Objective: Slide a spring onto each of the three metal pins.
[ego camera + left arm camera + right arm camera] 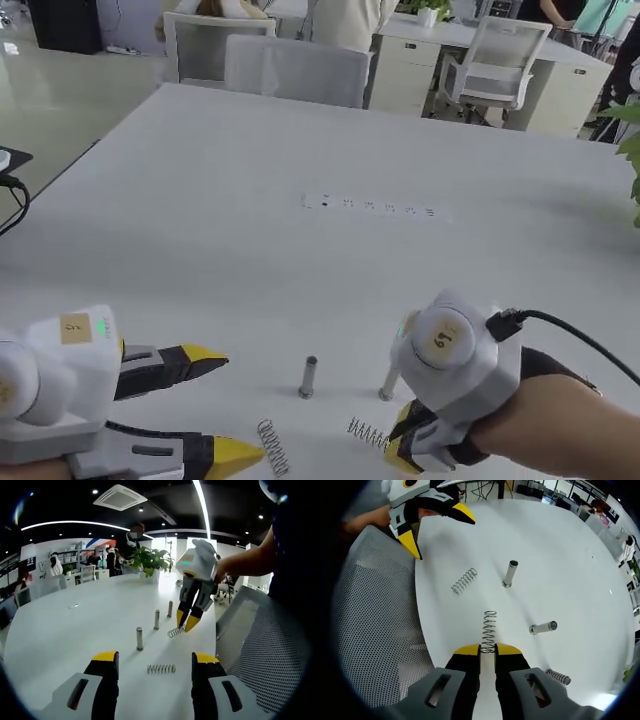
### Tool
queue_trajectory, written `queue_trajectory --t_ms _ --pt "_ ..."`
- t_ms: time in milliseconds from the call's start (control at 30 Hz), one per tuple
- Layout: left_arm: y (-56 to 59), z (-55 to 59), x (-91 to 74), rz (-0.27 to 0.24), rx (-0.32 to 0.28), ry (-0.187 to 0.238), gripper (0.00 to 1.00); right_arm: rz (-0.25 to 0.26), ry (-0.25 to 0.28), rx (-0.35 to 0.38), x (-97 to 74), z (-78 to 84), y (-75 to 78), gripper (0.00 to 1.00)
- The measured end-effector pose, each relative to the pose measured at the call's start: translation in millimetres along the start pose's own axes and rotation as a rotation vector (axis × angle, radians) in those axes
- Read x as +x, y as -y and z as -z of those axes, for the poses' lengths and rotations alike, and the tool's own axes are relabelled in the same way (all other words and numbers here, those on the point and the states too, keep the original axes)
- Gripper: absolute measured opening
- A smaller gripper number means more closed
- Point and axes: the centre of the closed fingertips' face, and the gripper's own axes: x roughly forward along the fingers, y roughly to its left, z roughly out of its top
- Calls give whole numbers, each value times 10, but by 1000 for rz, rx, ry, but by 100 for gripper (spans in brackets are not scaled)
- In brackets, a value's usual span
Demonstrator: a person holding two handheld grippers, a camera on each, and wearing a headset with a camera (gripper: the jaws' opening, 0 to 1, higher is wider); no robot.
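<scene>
L gripper (pixel 225 403): nearest, bottom-left of head view. Yellow-tipped fingers (pixel 200 357) spread wide, nothing betw them.
L sticker (pixel 75 327): tan patch on white body, one char, poss. "5", too small to be sure. Green light beside it.
R gripper (pixel 398 445): bottom-right of head view, in person's hand. Fingers pinched narrow on one end of a spring.
R sticker (pixel 445 340): round, tan, on top of white body. 2 digits, "61" or "19" dep. which way up.
Cable (pixel 570 335): black, plugged into R gripper body, runs off to the right.
Held spring (pixel 489 627): sticks straight out from R fingers, free end low over desk. Contact w/ desk: can't tell.
Loose spring (pixel 272 447): flat on desk betw the two grippers. In left gripper view, just ahead of L fingers.
Pin 1 (pixel 308 377): upright on desk, bare, near Loose spring.
Pin 2 (pixel 388 383): upright, bare, just beside R gripper, partly hidden by it.
Pin 3 (pixel 170 608): far end of the row of three in left gripper view. Looks ribbed, as if a coil sits round it; can't confirm.
Desk (pixel 300 150): white, wide.
Strip (pixel 365 207): flush, mid-desk, row of small marks, unreadable.
Mesh chair (pixel 260 640): grey, at near desk edge.
Plant (pixel 150 560): green, at far end of desk in left gripper view.
</scene>
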Motion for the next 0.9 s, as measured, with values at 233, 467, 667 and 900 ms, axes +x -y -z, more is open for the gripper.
queue_trajectory --t_ms 233,467,667,900 --pt "99 -79 56 38 18 2 52 -7 15 -72 -175 -129 -37 8" --pt "193 -191 123 87 36 19 47 -20 24 -141 -295 -274 -95 7" --pt "232 -242 156 117 46 29 42 -34 31 -182 -328 -383 -154 8" --pt "273 -299 191 145 55 40 37 -53 39 -245 -362 -508 -225 7"
